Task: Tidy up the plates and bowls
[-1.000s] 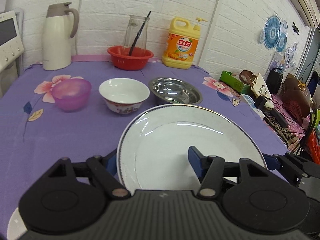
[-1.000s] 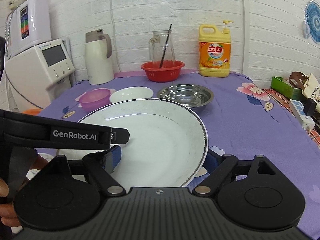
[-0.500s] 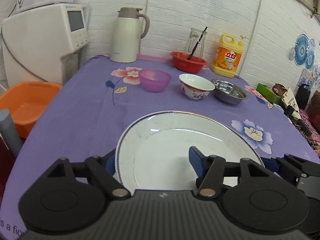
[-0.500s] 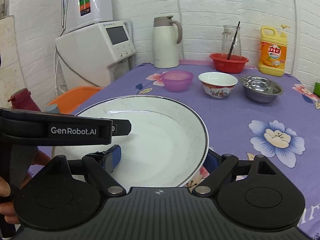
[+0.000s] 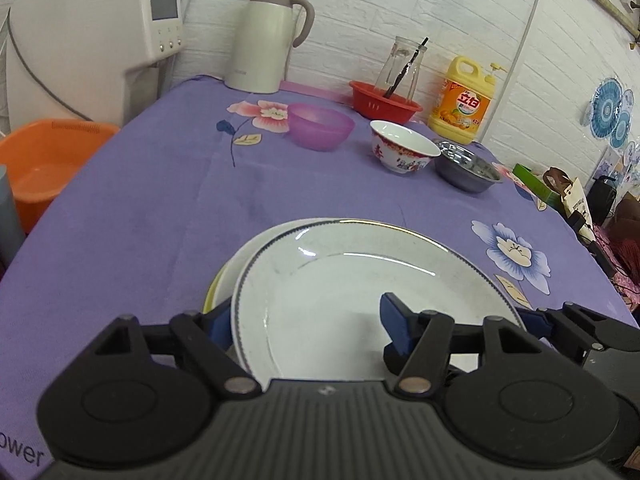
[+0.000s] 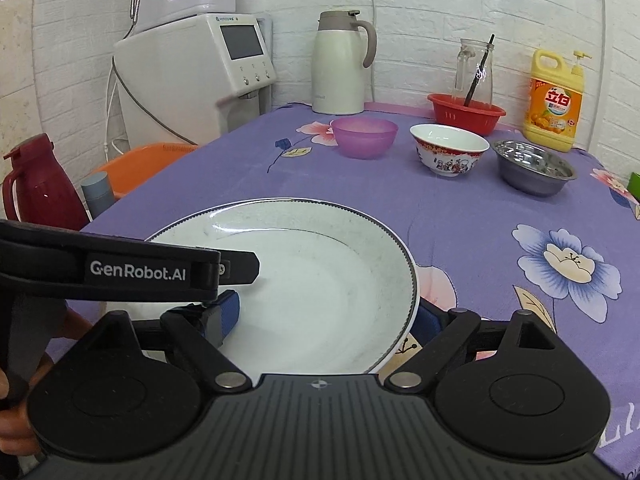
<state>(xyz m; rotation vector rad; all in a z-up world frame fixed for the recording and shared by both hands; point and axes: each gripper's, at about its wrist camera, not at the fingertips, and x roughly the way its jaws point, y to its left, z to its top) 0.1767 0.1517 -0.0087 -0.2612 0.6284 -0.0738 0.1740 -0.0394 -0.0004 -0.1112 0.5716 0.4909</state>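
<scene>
1. Left wrist view: since the earlier frame the white plate (image 5: 360,292) had travelled with me from just before the bowls to the near end of the purple tablecloth (image 5: 160,200), and it now sat on a second plate (image 5: 224,276) whose rim peeked out on its left. My left gripper (image 5: 306,316) straddled the plate's near-left rim, one blue pad outside the edge, the other over the plate's well. Its jaws were opening, the rim between them and the grip easing off.

2. Right wrist view: the backdrop had swung the same way, so the purple bowl (image 6: 364,136), the painted porcelain bowl (image 6: 448,154) and the steel bowl (image 6: 534,170) stood well apart from the plate at the far end. My right gripper (image 6: 326,316) spanned the plate's near-right rim, one pad inside, the other under the outer edge; whether it pinched I could not tell. The plate lay flat, straight ahead of both jaws, so I judged that each must back off toward me to clear the rim.
</scene>
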